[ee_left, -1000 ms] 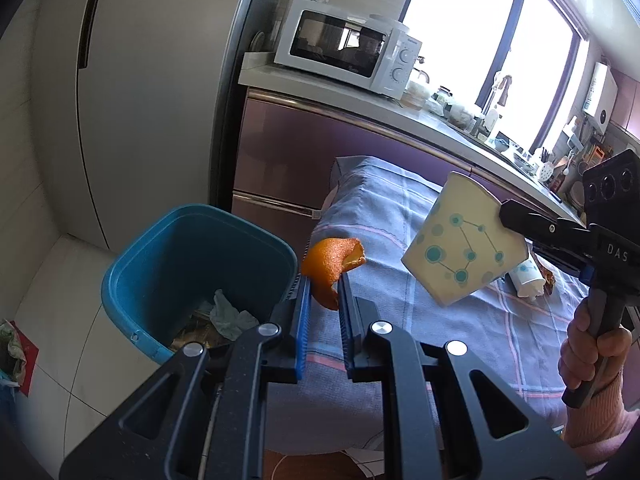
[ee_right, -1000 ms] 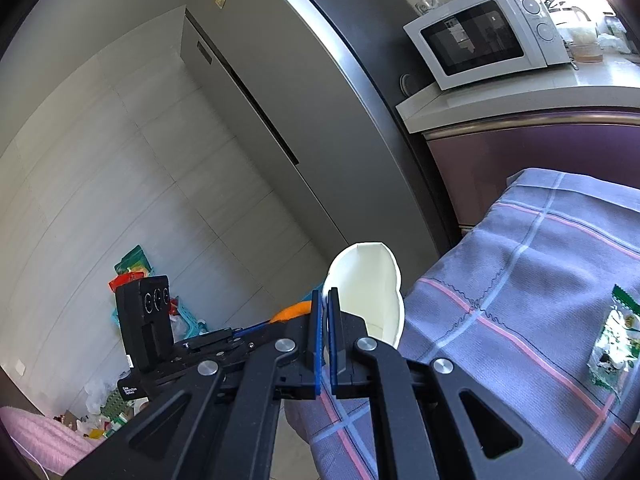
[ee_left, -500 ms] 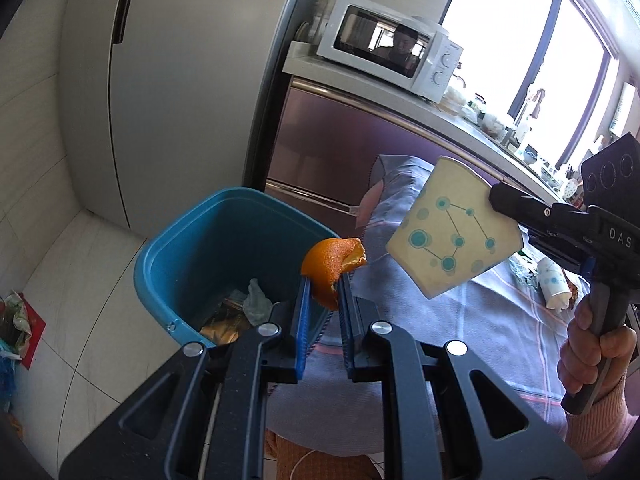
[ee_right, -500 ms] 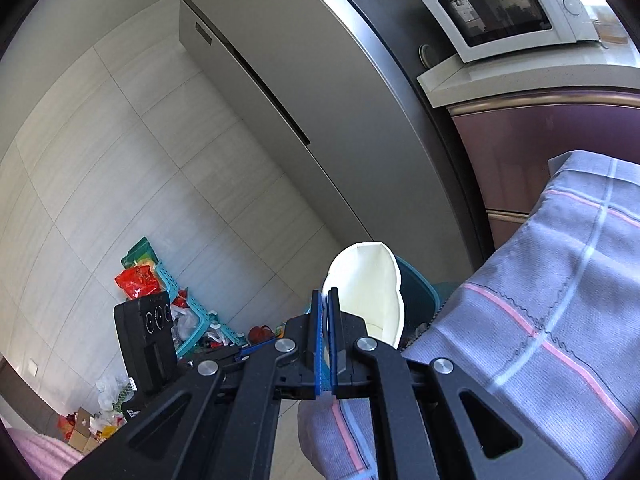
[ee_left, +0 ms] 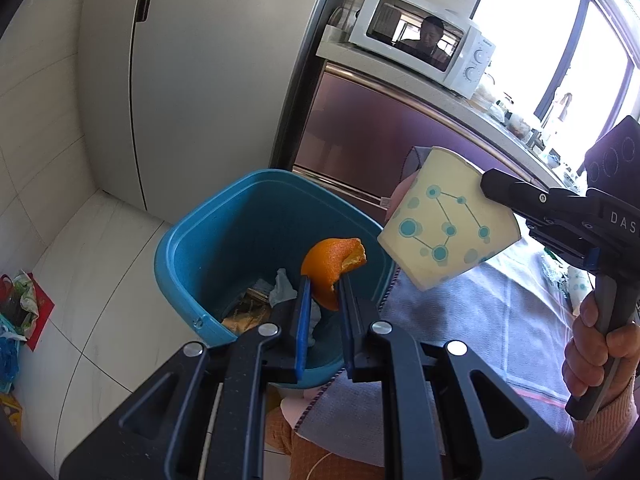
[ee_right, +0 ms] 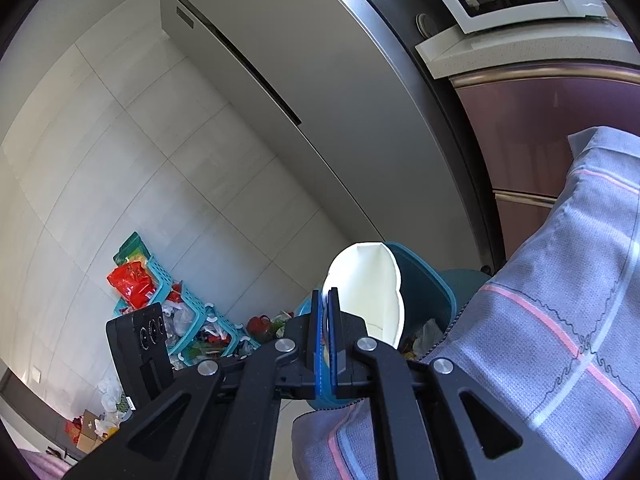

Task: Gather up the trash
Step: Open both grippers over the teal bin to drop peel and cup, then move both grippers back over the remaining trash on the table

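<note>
1. Left gripper (ee_left: 323, 285) is clamping an orange peel (ee_left: 333, 265), holding it over the open blue bin (ee_left: 188, 240).
2. Right gripper (ee_right: 329, 300) is pinching the flattened wall of a paper cup (ee_left: 444, 220), tilted, just beside the bin's rim, above the checked cloth (ee_left: 472, 312).
3. Bin is already holding a crumpled tissue (ee_left: 282, 283) and wrappers.

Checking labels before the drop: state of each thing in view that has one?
Left gripper: shut on orange peel, over the bin.
Right gripper: shut on paper cup rim; cup squashed, tilted, empty.
Bin: open, upright on the floor, partly filled with trash.
Microwave: door shut.
Tablecloth: draped over the table edge beside the bin.
</note>
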The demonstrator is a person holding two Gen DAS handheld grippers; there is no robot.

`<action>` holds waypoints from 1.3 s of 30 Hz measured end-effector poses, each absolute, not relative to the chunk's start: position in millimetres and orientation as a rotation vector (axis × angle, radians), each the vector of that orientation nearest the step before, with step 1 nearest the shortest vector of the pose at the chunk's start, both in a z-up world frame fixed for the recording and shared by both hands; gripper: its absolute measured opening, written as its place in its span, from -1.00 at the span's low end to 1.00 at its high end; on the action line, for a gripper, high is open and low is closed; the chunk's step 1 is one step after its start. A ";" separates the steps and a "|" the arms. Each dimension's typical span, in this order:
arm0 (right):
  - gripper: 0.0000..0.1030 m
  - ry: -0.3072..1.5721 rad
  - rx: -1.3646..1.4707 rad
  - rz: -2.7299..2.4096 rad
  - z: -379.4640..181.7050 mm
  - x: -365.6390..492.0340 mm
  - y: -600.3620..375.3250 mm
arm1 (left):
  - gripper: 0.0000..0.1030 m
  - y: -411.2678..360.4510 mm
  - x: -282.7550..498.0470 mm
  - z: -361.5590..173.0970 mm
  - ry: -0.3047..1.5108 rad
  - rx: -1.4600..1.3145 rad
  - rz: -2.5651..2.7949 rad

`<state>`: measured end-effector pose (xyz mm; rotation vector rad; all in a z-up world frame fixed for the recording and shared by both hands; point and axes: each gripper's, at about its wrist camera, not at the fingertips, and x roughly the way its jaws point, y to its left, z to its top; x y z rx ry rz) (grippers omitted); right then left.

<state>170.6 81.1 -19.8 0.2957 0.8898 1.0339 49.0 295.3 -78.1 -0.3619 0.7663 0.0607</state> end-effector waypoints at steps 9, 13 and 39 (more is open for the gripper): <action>-0.96 0.956 0.265 1.013 -41.0 180.7 102.4 | -0.73 301.2 59.8 -93.6 0.804 -0.371 0.093; -0.96 0.991 0.252 1.000 -51.3 182.0 111.5 | -0.73 306.7 68.4 -101.8 0.821 -0.392 0.093; -0.47 0.926 0.175 0.918 -31.6 155.3 73.2 | -0.20 272.7 75.8 -89.8 0.759 -0.363 -0.033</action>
